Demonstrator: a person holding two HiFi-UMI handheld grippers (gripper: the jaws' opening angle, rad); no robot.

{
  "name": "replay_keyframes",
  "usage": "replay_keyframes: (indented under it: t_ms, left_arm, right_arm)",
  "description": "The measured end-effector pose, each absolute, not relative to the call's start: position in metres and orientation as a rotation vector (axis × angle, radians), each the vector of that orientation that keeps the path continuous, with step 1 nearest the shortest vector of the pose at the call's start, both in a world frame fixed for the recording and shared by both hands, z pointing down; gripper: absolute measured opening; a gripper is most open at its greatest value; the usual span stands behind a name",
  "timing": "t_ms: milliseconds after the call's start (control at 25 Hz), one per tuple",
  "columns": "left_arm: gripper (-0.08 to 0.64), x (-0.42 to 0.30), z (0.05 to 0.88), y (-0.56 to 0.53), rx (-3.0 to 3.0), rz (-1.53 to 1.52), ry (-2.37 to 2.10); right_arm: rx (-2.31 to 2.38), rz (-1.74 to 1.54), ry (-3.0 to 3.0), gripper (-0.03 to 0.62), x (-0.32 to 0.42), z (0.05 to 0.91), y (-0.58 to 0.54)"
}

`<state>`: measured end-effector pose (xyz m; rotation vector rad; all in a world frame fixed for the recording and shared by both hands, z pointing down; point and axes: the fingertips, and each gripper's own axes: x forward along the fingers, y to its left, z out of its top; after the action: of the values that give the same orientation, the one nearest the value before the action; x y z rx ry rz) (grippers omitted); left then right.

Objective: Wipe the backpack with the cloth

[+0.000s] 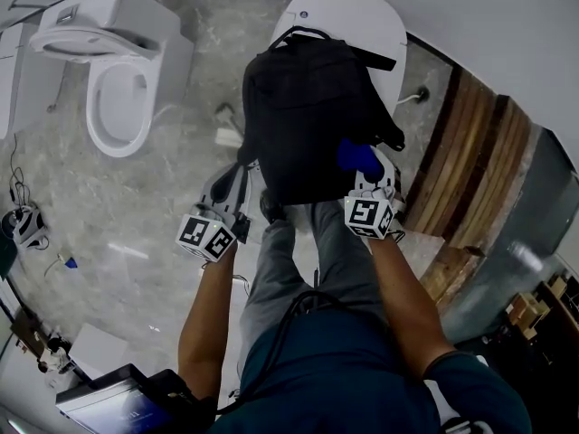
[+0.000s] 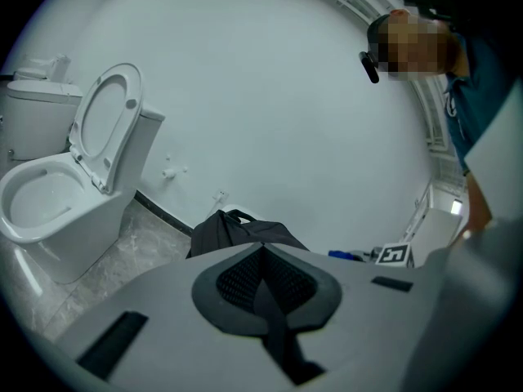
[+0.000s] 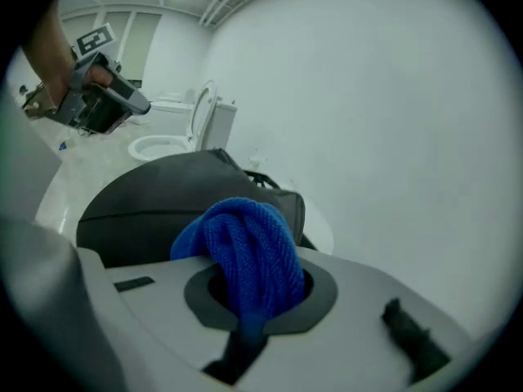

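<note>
Right gripper (image 1: 373, 181) pinches the bunched cloth (image 3: 245, 251) at the backpack (image 1: 312, 116)'s near right corner. Left gripper (image 2: 265, 280) is closed and empty, so a hard wipe may shove the backpack off the toilet lid (image 1: 362, 16).

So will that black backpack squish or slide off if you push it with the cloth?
It would probably squish, since the backpack looks like soft fabric. It might slide, because it lies on a smooth white lid and seems to overhang it. The bunched blue cloth looks floppy, so pushes would likely be gentle.
</note>
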<state>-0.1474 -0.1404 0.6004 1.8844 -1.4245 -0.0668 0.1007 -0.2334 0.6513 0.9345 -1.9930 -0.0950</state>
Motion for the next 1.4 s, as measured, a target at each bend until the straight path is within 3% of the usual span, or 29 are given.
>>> replay_keyframes:
  t_ms: [240,440,560,720,840,1120,1400]
  left_arm:
    - [0.005,-0.150,0.599,-0.145,1.878,-0.077,-1.444]
    - [0.005,-0.153,0.603,-0.141,1.855,-0.084,-1.464]
    - [0.005,-0.156,0.604,-0.139,1.837,-0.089,-1.482]
    - [0.005,-0.160,0.597,-0.140,1.825,-0.104,-1.517]
    - [0.005,-0.170,0.592,-0.138,1.812,-0.123,-1.548]
    - [0.005,-0.190,0.589,-0.123,1.795,-0.128,-1.586]
    - [0.005,-0.182,0.576,-0.124,1.817,-0.119,-1.578]
  right_arm:
    - [0.701,-0.382,-2.090,0.014,0.001,0.656,-0.297]
    - [0.153,-0.621,-2.108,0.014,-0.088,0.667,-0.243]
    - [-0.170,-0.613,-2.049,0.014,-0.138,0.684,-0.222]
    - [-0.214,-0.488,-2.018,0.014,-0.176,0.699,-0.275]
    - [-0.172,-0.350,-2.068,0.014,-0.165,0.711,-0.305]
    - [0.216,-0.566,-1.824,0.014,-0.014,0.711,-0.405]
    - [0.268,-0.509,-1.850,0.014,0.032,0.687,-0.331]
